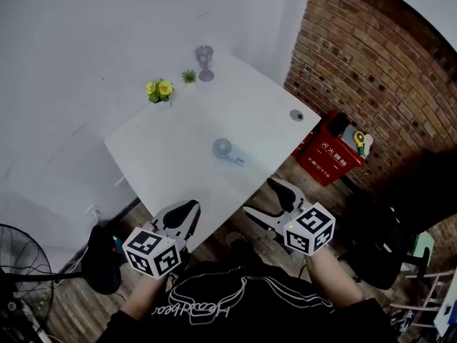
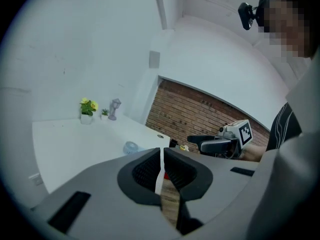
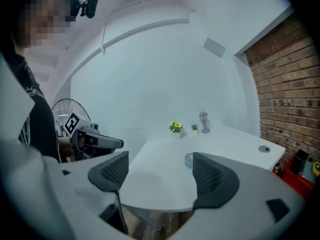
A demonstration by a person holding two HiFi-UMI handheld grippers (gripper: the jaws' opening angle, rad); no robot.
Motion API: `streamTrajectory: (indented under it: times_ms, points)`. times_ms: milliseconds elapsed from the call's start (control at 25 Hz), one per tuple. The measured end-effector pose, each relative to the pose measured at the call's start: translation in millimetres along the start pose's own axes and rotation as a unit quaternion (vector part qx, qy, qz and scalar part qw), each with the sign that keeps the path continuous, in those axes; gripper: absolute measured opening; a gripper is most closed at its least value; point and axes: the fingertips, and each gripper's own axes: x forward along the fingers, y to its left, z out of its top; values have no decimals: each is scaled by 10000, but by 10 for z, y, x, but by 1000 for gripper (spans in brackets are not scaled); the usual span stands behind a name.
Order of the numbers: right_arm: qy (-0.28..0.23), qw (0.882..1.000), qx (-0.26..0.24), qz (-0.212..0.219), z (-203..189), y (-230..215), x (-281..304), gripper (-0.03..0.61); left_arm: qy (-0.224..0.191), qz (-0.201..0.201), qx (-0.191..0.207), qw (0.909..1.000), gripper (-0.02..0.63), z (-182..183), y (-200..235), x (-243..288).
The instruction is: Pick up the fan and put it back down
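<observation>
A small pale-blue fan (image 1: 224,149) lies on the white table (image 1: 164,156), near its middle. It also shows small in the left gripper view as the fan (image 2: 131,147), and in the right gripper view the fan (image 3: 189,159) sits partly behind the right jaw. My left gripper (image 1: 186,213) hangs off the table's near edge, jaws shut with nothing between them, as the left gripper (image 2: 161,156) confirms. My right gripper (image 1: 266,200) is held beside it, short of the table, and the right gripper (image 3: 160,171) stands open and empty.
At the table's far edge stand a yellow flower pot (image 1: 160,90), a tiny green plant (image 1: 189,76) and a small lantern figure (image 1: 206,62). A red box (image 1: 328,153) sits by the brick wall (image 1: 385,70). A floor fan (image 1: 20,263) stands at the left.
</observation>
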Motion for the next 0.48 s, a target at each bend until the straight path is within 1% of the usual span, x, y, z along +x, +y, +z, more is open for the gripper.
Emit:
streamTrajectory:
  times_ms: [240,480]
  points:
    - [529,9979,-31,376,-72,-518,657,385,-116,618,-429,9971,45,208,461,195]
    - [974,9926,-145,714,-139,-910,1218,387,-279,1201,-724,9897,44,355,845,299]
